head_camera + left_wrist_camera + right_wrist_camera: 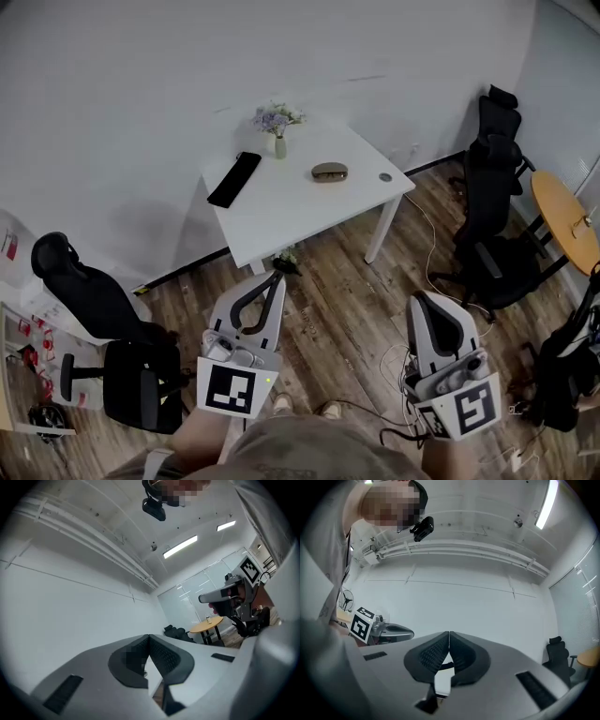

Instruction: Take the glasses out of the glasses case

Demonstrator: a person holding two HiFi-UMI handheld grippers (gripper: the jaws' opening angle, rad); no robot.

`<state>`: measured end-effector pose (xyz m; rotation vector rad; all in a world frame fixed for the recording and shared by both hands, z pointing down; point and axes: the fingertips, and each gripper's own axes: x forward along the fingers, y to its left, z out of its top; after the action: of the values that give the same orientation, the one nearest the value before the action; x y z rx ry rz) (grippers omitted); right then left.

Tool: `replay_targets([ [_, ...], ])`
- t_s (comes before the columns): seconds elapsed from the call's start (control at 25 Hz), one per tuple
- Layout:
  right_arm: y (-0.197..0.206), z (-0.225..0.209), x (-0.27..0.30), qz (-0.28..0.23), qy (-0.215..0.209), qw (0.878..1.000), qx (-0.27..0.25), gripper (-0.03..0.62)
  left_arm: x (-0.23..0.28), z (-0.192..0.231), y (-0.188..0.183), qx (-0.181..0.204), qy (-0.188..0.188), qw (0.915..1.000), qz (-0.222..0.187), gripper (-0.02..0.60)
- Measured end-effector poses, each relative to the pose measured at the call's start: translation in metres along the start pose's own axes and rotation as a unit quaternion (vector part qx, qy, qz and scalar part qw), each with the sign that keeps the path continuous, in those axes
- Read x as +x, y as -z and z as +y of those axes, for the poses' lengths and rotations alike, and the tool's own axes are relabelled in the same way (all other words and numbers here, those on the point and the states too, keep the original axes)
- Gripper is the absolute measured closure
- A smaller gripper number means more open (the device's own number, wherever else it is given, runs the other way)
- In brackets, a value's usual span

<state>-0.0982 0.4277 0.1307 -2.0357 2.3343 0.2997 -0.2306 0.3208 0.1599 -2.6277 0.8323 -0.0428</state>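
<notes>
Person is standing on the wood floor [347, 309], back from the white table [281, 211], holding both tools low and close to the body. Left tool [278, 274] is pointing toward the table's near corner; in the left gripper view its jaw tips are meeting, clenched with nothing between them. Right tool [419, 298] is sitting well apart from it at the right, jaws likewise pressing together on nothing in the right gripper view. The case [329, 172], a brownish oval, is lying on the table right of centre, well apart from both tools; whether its lid is shut is too small to tell. A vase [279, 127] of flowers is standing behind it toward the wall, a flat black slab [234, 179] is lying at the left edge, and a small disc [385, 177] is resting near the right corner. Black chairs are standing at left [103, 319] and right [492, 187].
</notes>
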Motion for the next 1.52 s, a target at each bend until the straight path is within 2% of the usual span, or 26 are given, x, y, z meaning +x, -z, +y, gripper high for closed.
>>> replay_targets([
  [0.16, 0.000, -0.005, -0.006, -0.007, 0.000, 1.000, -0.003, 0.560, 0.003, -0.006, 0.000, -0.042, -0.010, 0.9991, -0.002, 0.568],
  [0.2, 0.000, -0.007, -0.008, -0.009, 0.002, 1.000, -0.003, 0.519, 0.005, -0.009, 0.000, -0.045, -0.010, 0.9989, -0.001, 0.568],
  [0.24, 0.000, -0.010, -0.009, -0.009, 0.003, 1.000, -0.004, 0.370, 0.007, -0.011, 0.000, -0.047, -0.010, 0.9989, 0.001, 0.568],
  [0.28, 0.001, -0.013, -0.010, -0.009, 0.004, 1.000, -0.004, 0.345, 0.010, -0.014, 0.001, -0.049, -0.011, 0.9987, 0.002, 0.568],
  [0.64, 0.018, -0.046, -0.029, 0.008, -0.001, 1.000, -0.004, 0.349, 0.026, -0.049, -0.001, -0.058, -0.016, 0.9981, 0.011, 0.568],
  [0.8, 0.030, -0.060, -0.031, 0.014, -0.007, 1.000, -0.002, 0.359, 0.039, -0.064, 0.004, -0.038, -0.009, 0.9991, 0.018, 0.568],
  [1.08, 0.051, -0.082, -0.020, 0.025, -0.020, 0.999, 0.001, 0.365, 0.065, -0.064, 0.015, -0.033, -0.015, 0.9992, 0.020, 0.568],
  [1.2, 0.068, -0.091, -0.007, 0.030, -0.023, 0.999, 0.005, 0.365, 0.078, -0.058, 0.030, -0.051, -0.022, 0.9982, 0.022, 0.568],
  [1.52, 0.130, -0.117, 0.070, 0.068, -0.036, 0.997, 0.020, 0.365, 0.147, -0.023, 0.092, -0.055, -0.014, 0.9976, 0.040, 0.568],
])
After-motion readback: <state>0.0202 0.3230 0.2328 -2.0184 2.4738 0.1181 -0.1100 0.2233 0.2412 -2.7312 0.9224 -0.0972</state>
